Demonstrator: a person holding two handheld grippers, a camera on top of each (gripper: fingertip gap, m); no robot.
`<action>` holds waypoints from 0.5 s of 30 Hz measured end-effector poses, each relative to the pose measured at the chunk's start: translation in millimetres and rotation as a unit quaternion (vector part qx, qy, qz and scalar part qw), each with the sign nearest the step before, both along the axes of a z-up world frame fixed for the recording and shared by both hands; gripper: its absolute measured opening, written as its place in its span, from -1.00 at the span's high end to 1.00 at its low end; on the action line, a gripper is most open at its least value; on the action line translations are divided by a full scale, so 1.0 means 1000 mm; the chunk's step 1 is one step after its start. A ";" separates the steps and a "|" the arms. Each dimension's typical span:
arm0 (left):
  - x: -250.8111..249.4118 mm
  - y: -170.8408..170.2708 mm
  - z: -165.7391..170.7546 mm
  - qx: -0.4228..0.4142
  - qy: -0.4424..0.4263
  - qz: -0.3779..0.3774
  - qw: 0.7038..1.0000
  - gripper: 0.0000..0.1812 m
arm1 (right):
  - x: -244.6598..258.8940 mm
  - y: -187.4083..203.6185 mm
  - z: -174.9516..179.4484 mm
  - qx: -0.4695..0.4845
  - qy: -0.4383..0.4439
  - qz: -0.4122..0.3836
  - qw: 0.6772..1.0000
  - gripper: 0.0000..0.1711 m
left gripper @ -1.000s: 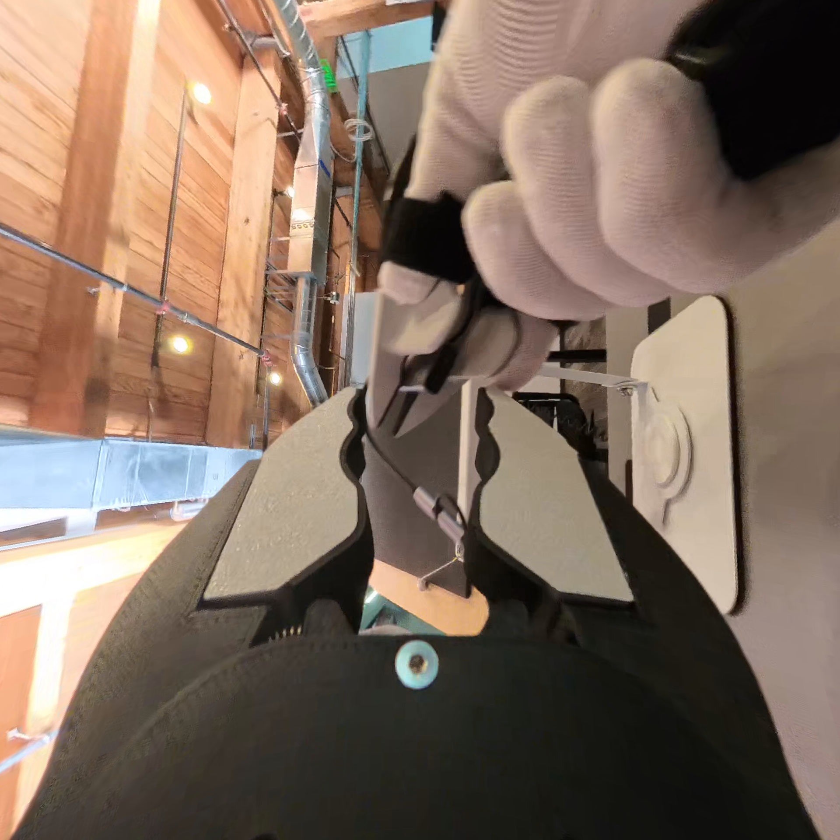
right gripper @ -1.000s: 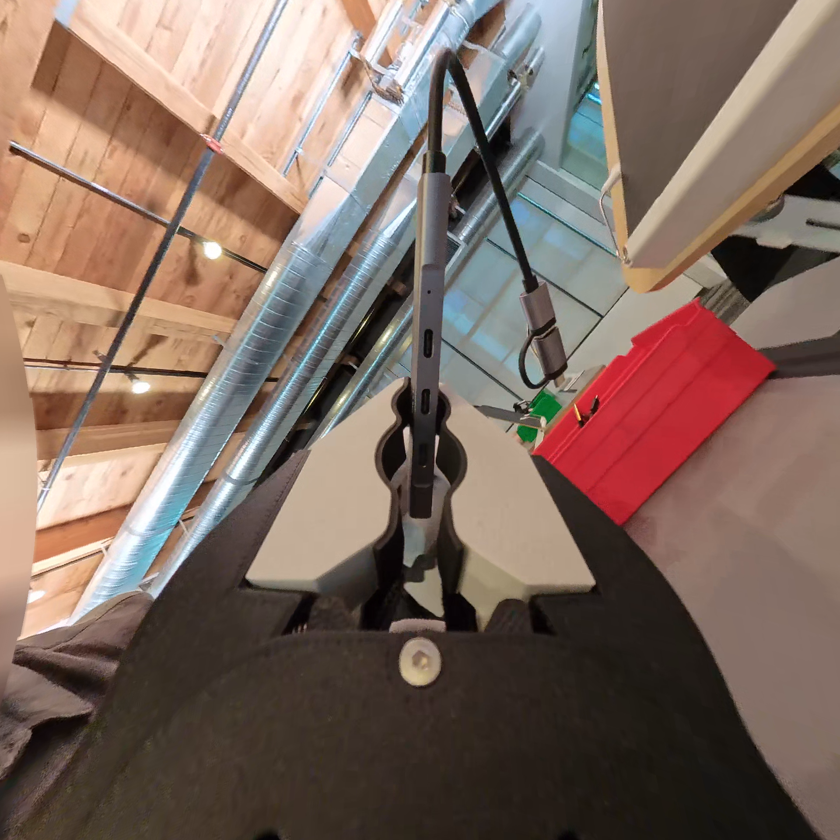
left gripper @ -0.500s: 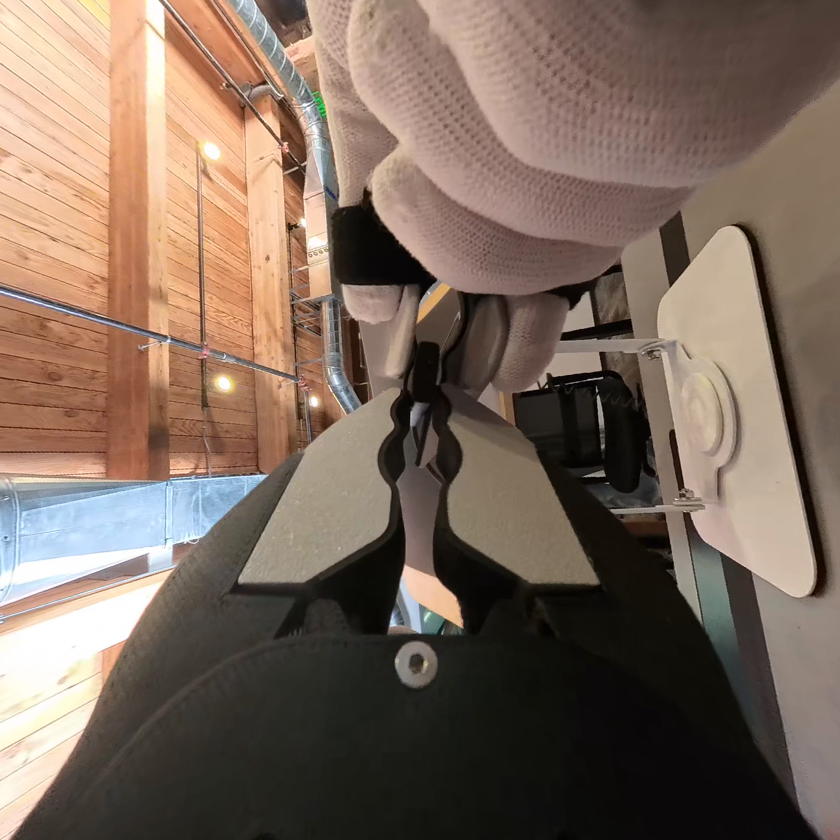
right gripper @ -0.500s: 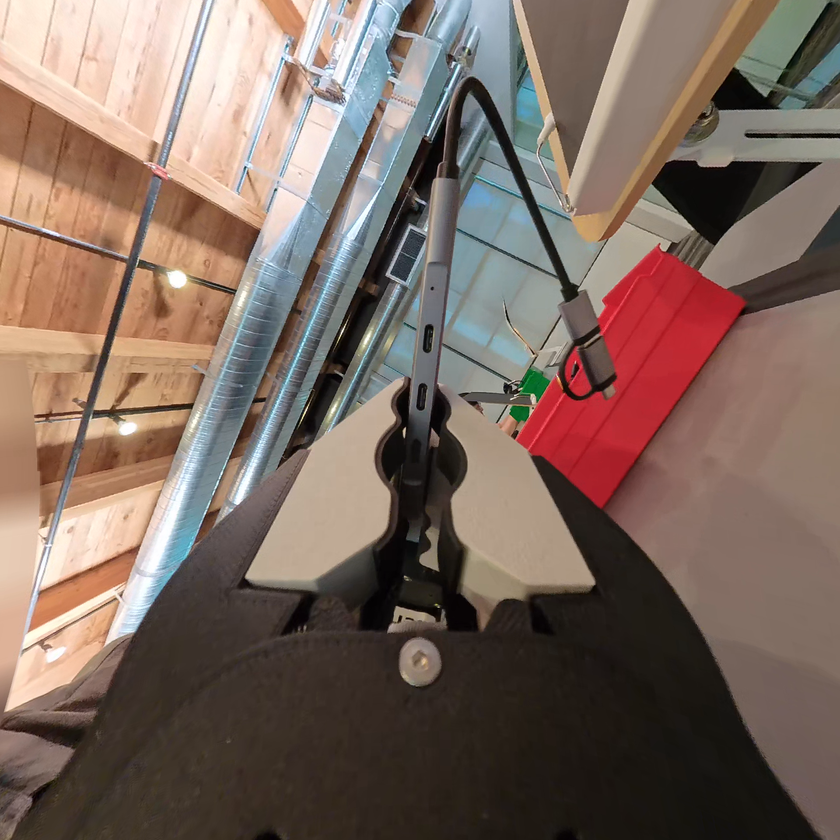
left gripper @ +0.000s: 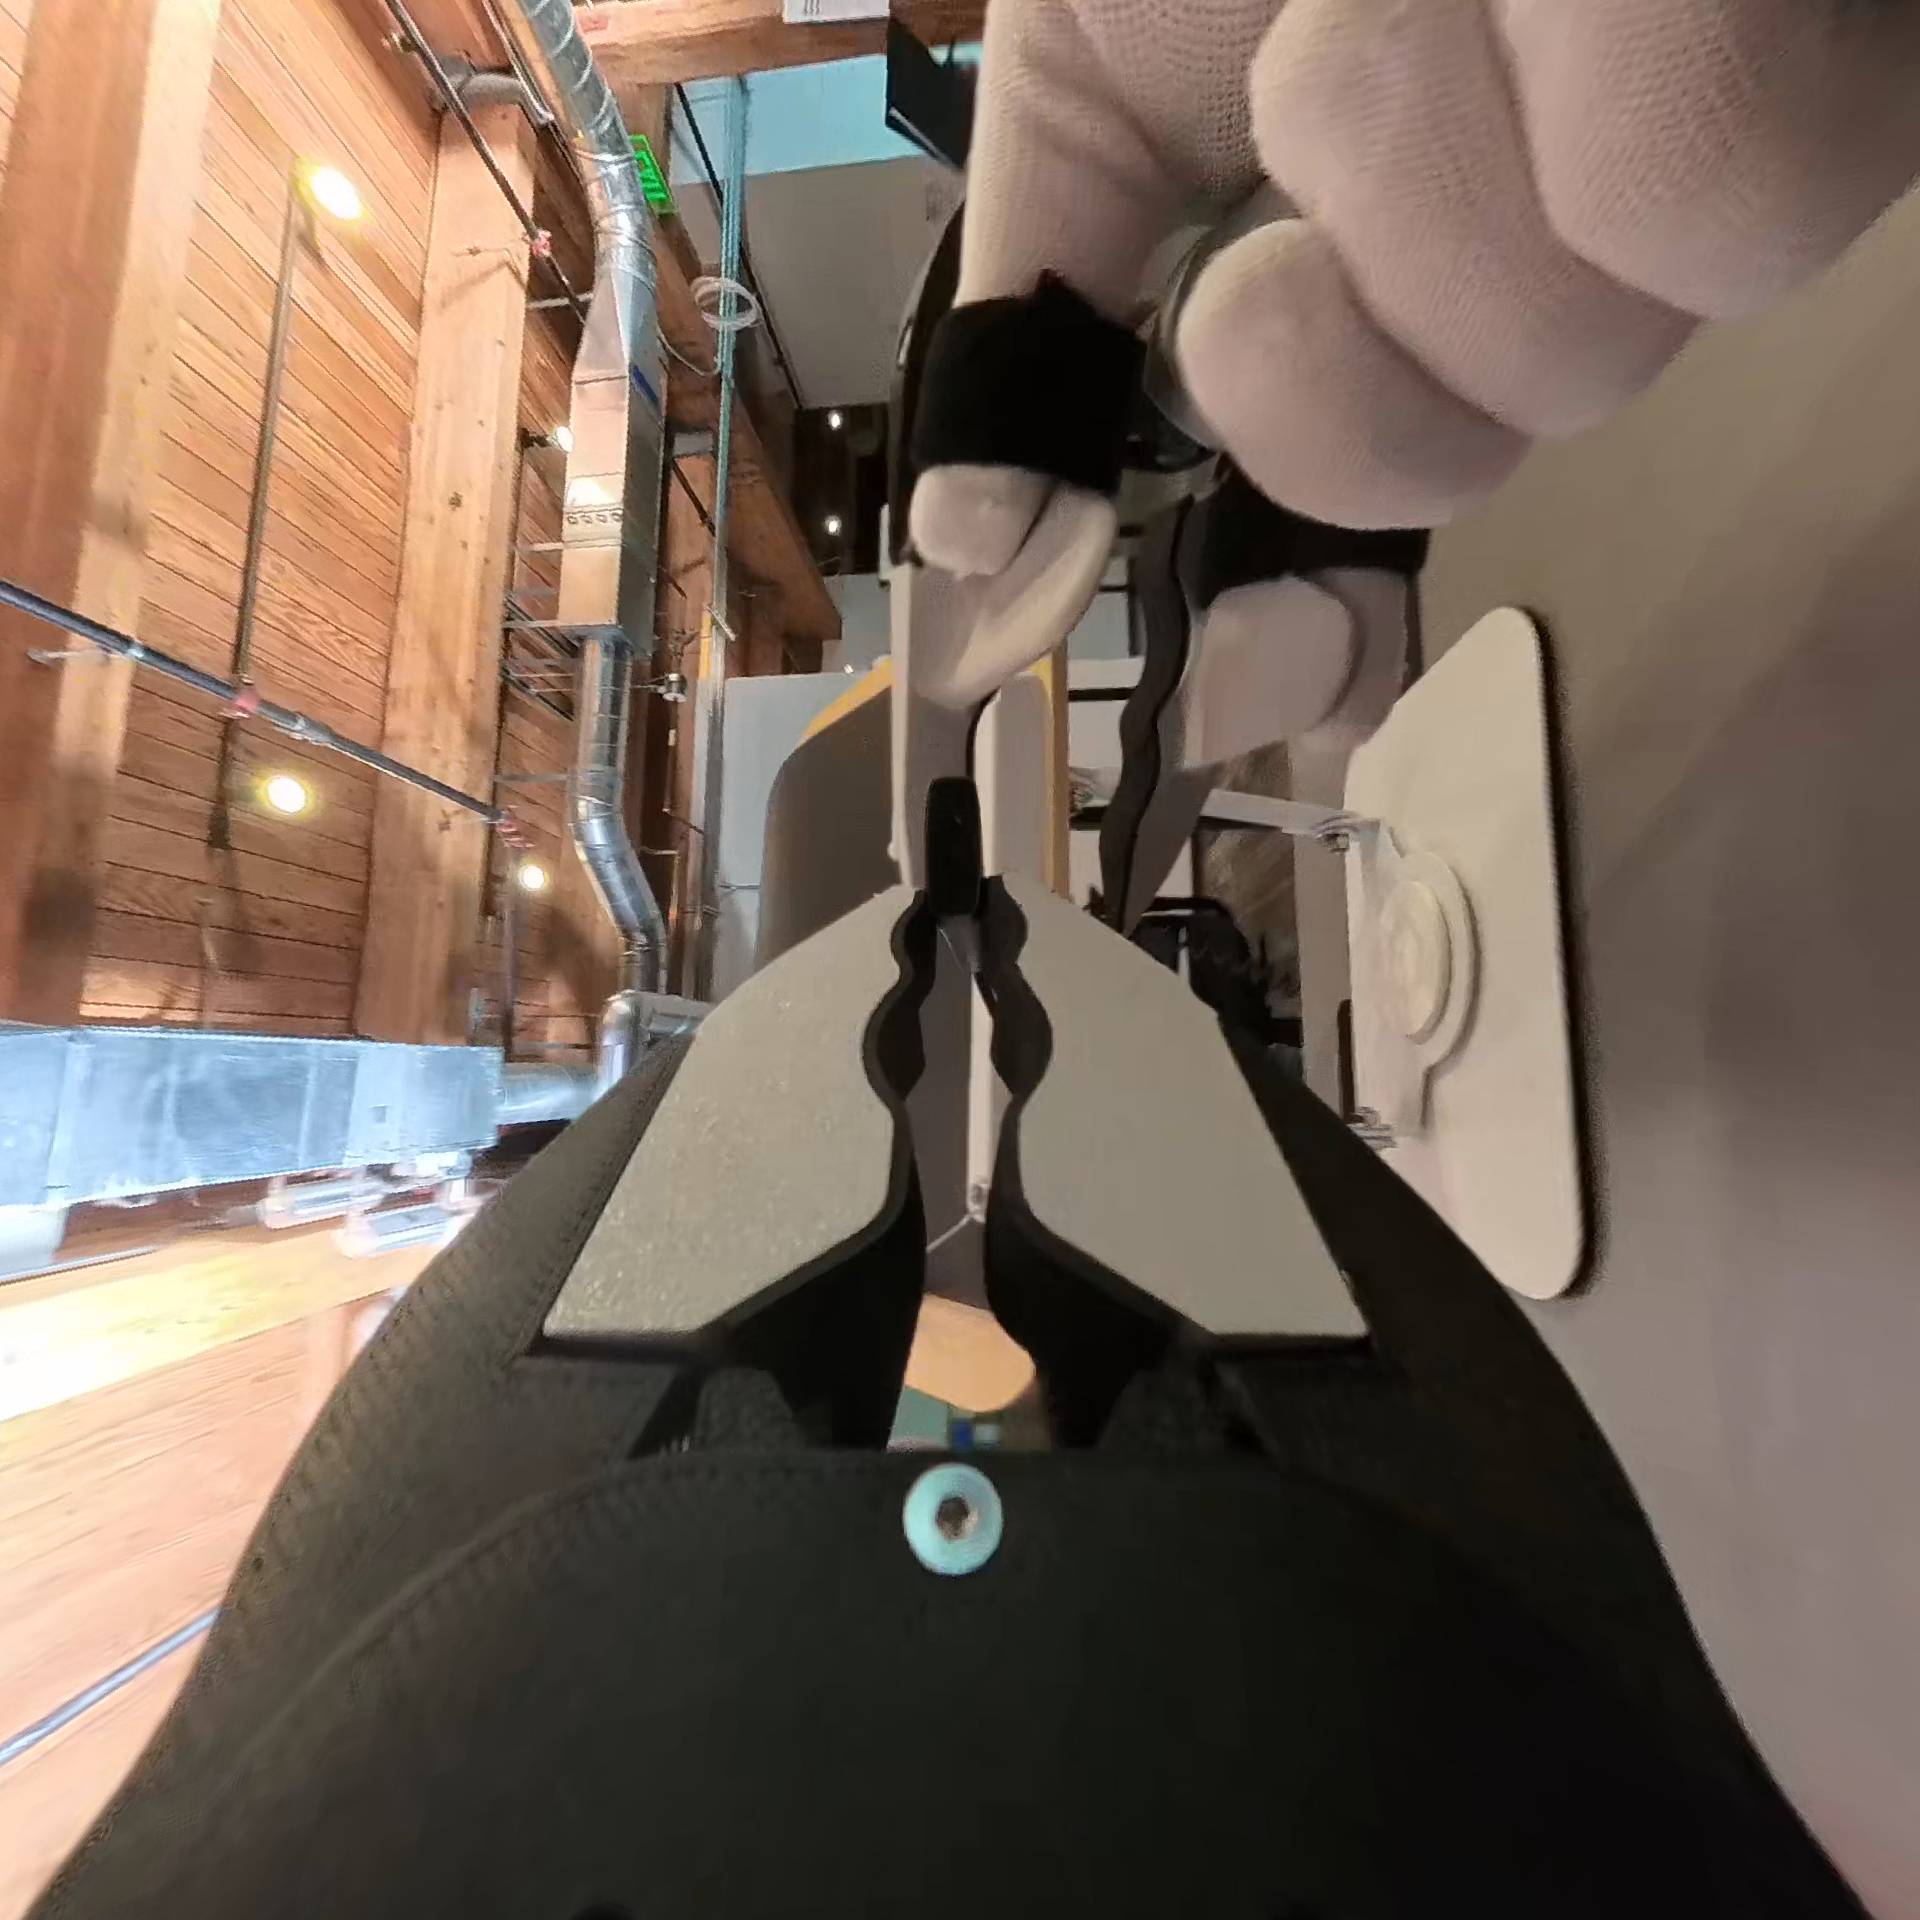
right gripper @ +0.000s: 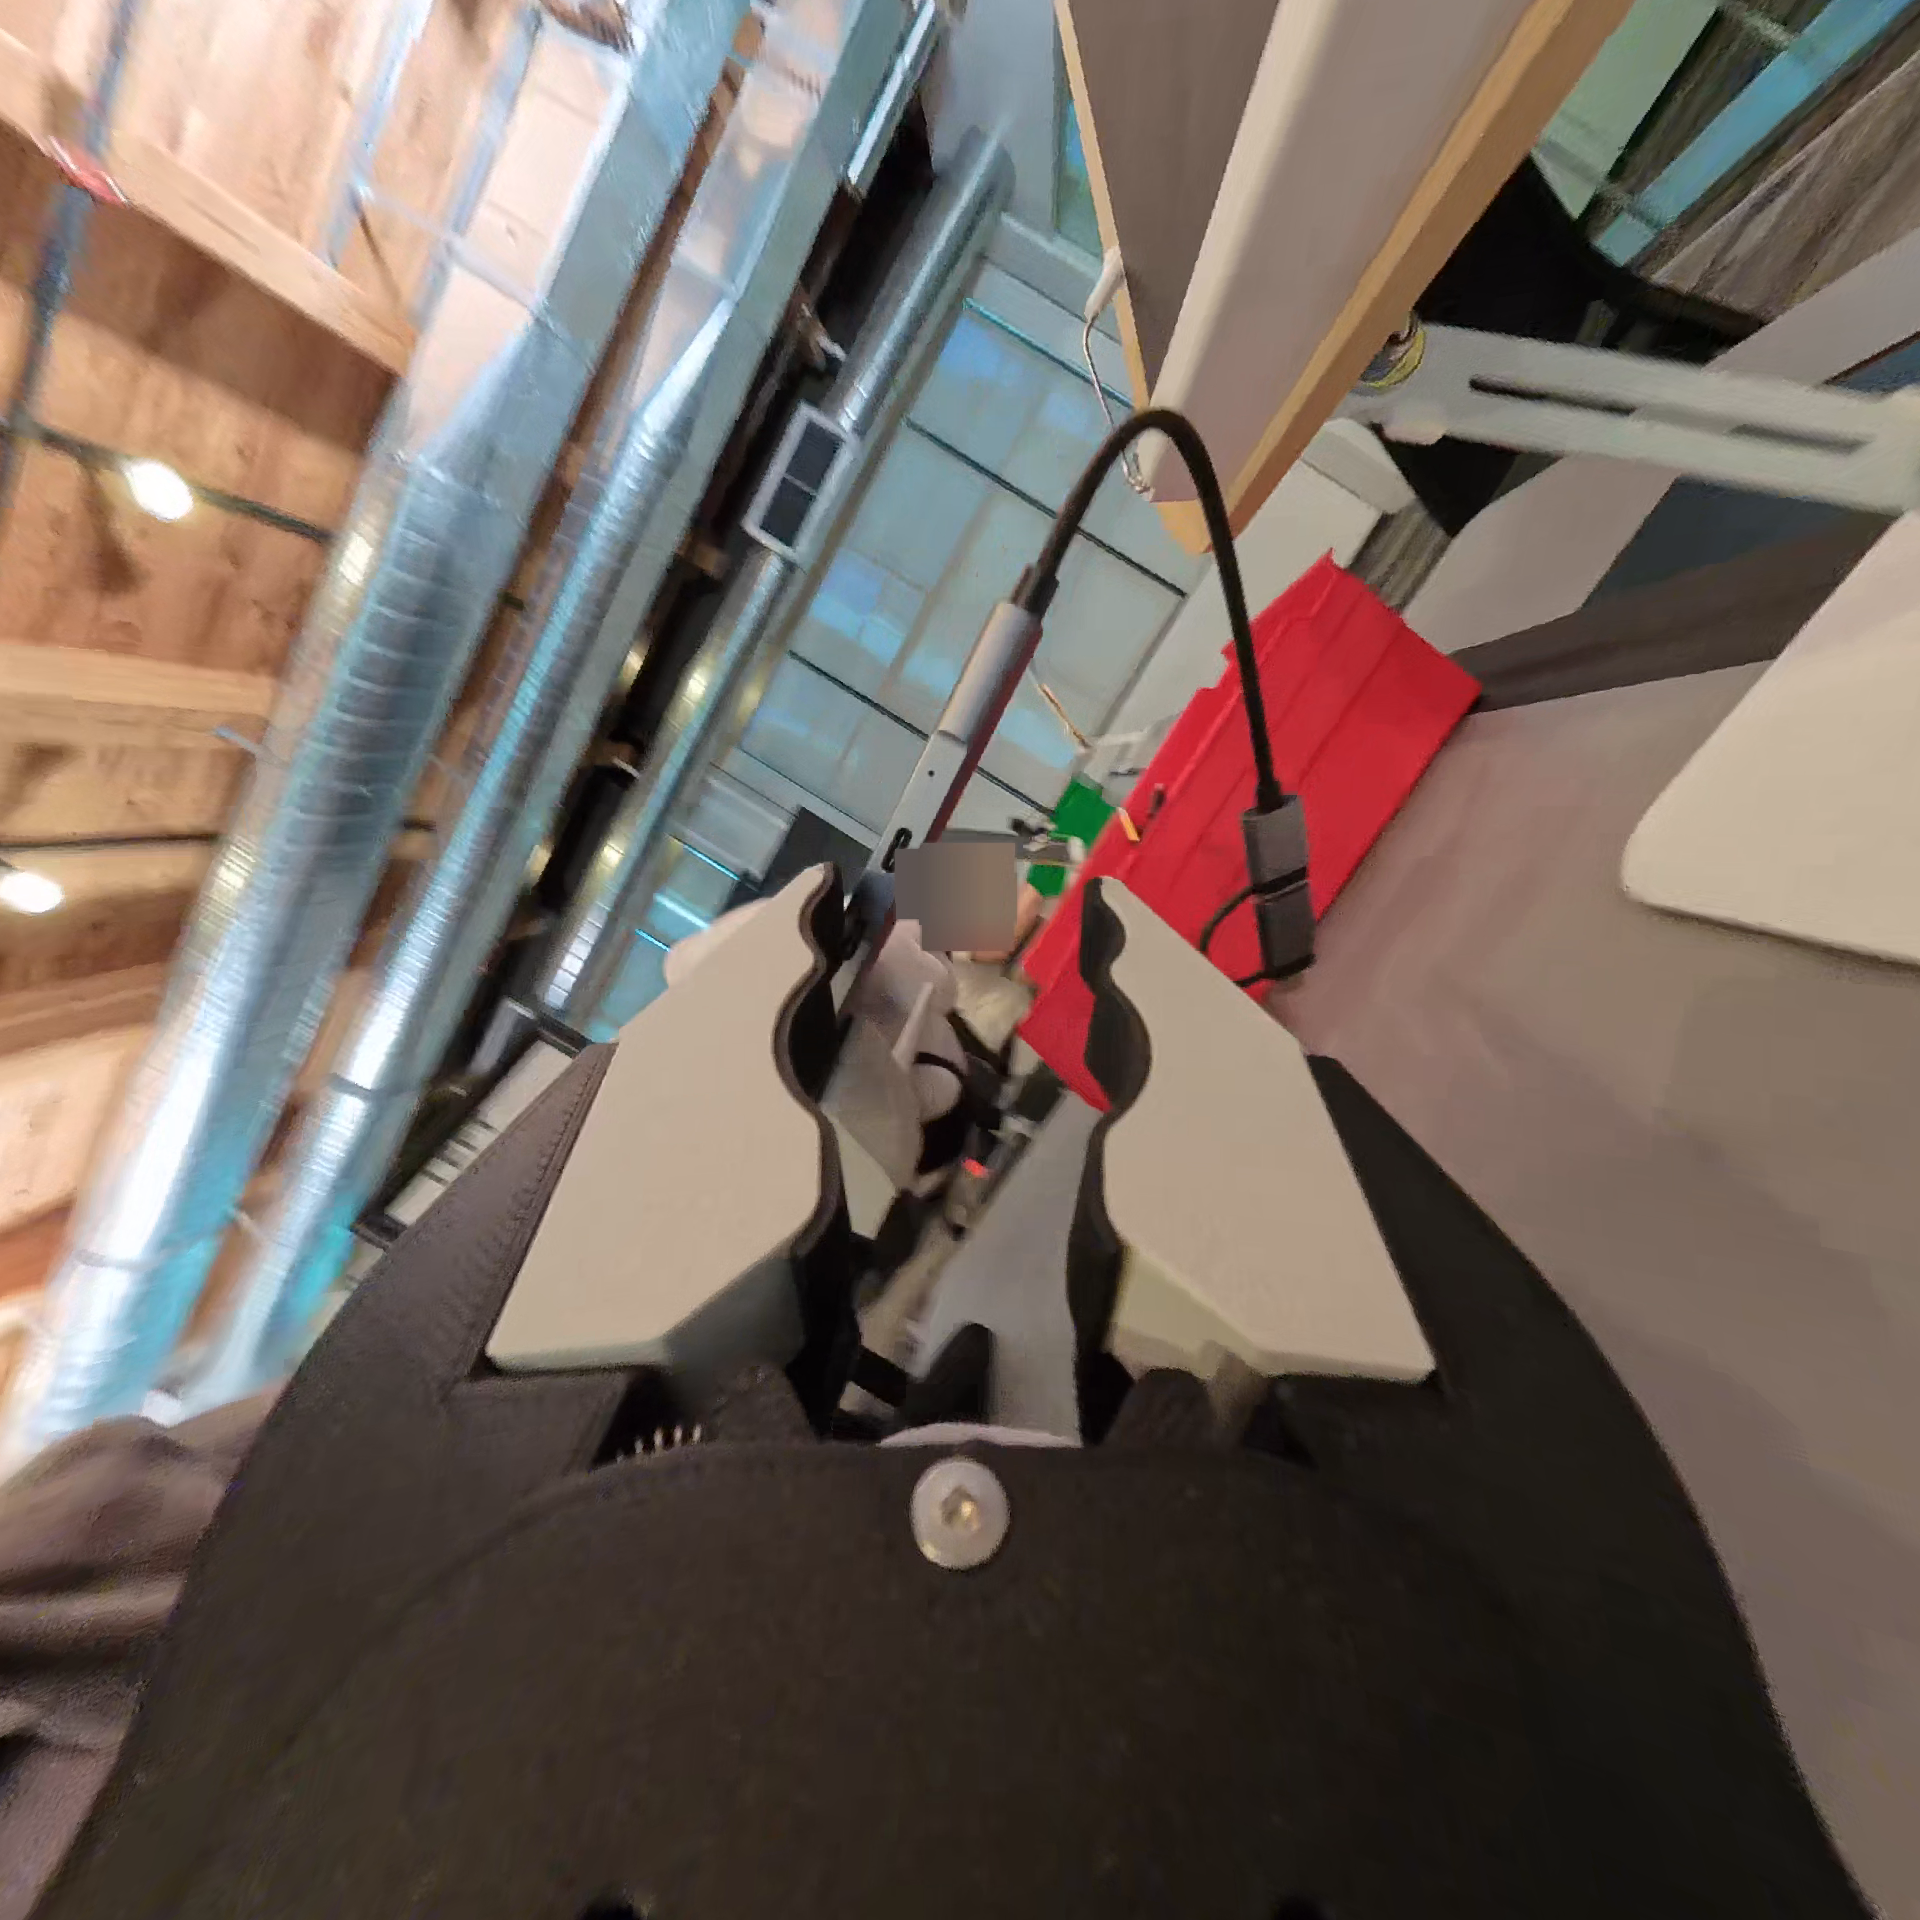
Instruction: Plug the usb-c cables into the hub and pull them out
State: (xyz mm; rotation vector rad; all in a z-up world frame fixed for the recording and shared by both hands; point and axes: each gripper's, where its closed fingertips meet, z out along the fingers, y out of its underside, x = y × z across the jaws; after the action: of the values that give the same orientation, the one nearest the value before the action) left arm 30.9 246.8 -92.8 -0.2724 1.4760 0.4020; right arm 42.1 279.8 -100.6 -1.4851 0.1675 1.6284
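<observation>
The left gripper (left gripper: 961,914) pinches a black plug (left gripper: 953,836) at its tips, while the right gripper (right gripper: 961,904) stands wide, the grey hub (right gripper: 961,717) leaning against its left finger.

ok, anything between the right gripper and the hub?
Nothing visible. The right gripper is open, the hub has its lower end beside the picture-left finger, and the cable loops off right, outside the gap.

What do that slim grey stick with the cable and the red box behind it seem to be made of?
The hub looks like brushed or anodised metal, probably aluminium: pale grey with a soft satin sheen. Its cable looks rubber- or braid-covered: black, matt and bending freely. The red bin seems to be moulded plastic: uniform colour, smooth, slightly glossy faces.
</observation>
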 end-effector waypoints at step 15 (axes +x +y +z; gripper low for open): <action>-0.033 -0.097 0.005 -0.081 0.170 -0.180 0.965 0.91 | -0.011 -0.119 0.023 0.379 -0.378 0.156 0.830 0.40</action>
State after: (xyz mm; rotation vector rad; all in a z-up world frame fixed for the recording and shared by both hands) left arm -2.4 149.7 -88.3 -0.0592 1.8586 0.0318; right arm 31.5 160.8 -77.2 -1.4071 -1.0939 0.9943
